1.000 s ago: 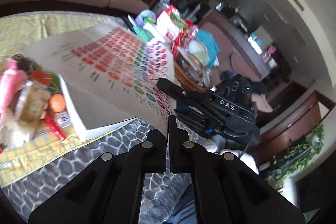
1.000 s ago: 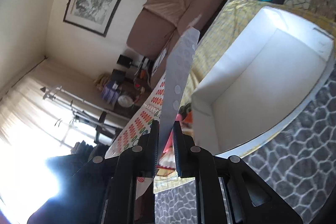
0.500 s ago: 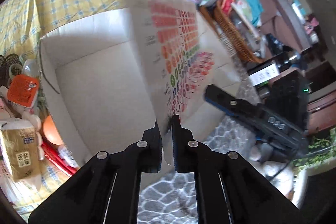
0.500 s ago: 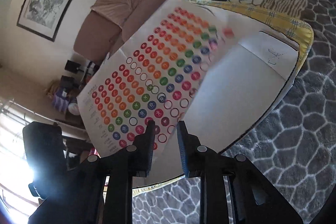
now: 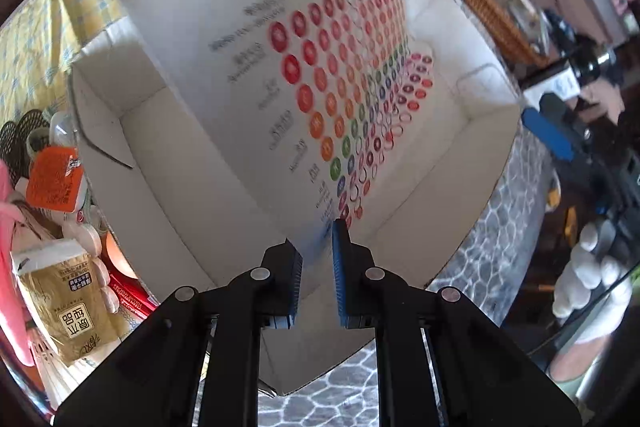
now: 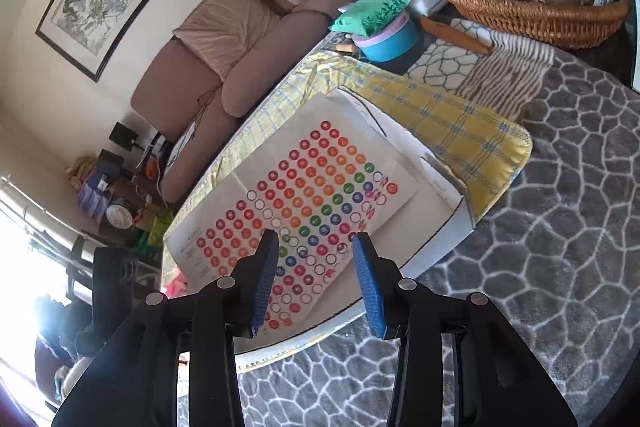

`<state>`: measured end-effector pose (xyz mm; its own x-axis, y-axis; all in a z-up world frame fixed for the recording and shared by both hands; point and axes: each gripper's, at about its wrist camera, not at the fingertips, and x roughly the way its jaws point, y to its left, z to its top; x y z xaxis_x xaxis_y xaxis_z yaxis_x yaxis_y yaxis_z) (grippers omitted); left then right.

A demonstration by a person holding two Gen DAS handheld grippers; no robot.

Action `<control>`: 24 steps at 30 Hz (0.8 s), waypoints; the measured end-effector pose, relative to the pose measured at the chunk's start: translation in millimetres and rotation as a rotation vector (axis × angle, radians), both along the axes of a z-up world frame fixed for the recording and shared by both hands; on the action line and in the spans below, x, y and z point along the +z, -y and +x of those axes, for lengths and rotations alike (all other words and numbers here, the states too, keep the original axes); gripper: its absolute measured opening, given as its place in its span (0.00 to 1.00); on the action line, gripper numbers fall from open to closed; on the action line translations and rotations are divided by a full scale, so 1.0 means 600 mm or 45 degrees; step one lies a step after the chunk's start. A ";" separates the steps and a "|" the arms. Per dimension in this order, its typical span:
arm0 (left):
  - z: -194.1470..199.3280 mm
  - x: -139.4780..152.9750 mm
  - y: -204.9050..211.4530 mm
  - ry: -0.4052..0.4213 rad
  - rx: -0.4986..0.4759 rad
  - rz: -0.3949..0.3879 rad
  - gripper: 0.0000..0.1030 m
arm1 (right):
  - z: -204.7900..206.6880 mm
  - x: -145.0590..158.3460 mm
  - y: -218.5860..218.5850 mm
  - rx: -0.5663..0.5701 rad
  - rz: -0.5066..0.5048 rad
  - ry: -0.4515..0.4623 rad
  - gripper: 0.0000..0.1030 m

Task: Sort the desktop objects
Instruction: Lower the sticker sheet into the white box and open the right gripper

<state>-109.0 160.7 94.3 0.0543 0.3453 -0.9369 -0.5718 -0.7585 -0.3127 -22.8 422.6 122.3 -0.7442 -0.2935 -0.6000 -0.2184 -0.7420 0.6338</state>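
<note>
A white sticker sheet (image 5: 320, 87) printed with rows of red, orange, green and blue dots leans inside a shallow white cardboard box (image 5: 440, 155). Its near corner sits in the gap of my left gripper (image 5: 317, 239), whose jaws stand apart and do not pinch it. In the right wrist view the sticker sheet (image 6: 304, 211) lies across the white box (image 6: 440, 203). My right gripper (image 6: 316, 237) hovers just above the sheet's near edge, wide open and holding nothing.
Snack packets, an orange one (image 5: 54, 179) and a gold one (image 5: 68, 303), crowd the box's left side. A wicker basket (image 6: 532, 11) of jars and a blue tub (image 6: 384, 39) stand behind. A yellow checked cloth (image 6: 460, 123) lies under the box, on a grey patterned cover (image 6: 560, 227).
The sheet has come down from upright into the box. Both grippers, shut on its edges a second ago, have opened; the right one has backed off it.
</note>
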 end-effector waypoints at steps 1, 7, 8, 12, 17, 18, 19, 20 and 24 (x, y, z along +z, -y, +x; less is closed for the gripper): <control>0.001 0.000 -0.004 -0.004 -0.027 -0.022 0.11 | 0.000 0.000 -0.003 -0.005 0.005 -0.003 0.39; -0.001 0.017 -0.002 0.005 -0.148 -0.091 0.11 | 0.009 0.000 -0.026 -0.021 0.047 -0.006 0.39; -0.006 0.020 0.001 0.006 -0.146 -0.096 0.12 | 0.009 0.001 -0.028 -0.019 0.055 -0.005 0.39; -0.020 0.038 0.014 0.006 -0.076 -0.038 0.29 | 0.006 0.005 -0.029 -0.002 0.098 -0.014 0.39; -0.018 0.059 0.023 -0.038 -0.011 0.068 0.36 | -0.004 0.008 -0.025 0.033 0.127 -0.015 0.39; -0.018 0.061 0.025 -0.056 0.003 0.068 0.37 | -0.010 0.012 -0.023 0.048 0.152 -0.020 0.39; -0.019 0.062 0.028 -0.077 0.014 0.069 0.37 | -0.018 0.021 -0.016 0.071 0.204 -0.028 0.39; -0.018 0.061 0.029 -0.084 0.021 0.076 0.37 | -0.026 0.026 -0.013 0.088 0.243 -0.032 0.39; -0.024 0.063 0.041 -0.112 0.054 0.121 0.38 | -0.060 0.038 -0.001 0.122 0.369 -0.009 0.40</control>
<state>-123.3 136.3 131.9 -0.0431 0.4333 -0.9002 -0.5680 -0.7519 -0.3347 -58.8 423.4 145.3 -0.7256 -0.1804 -0.6640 -0.1349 -0.9091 0.3943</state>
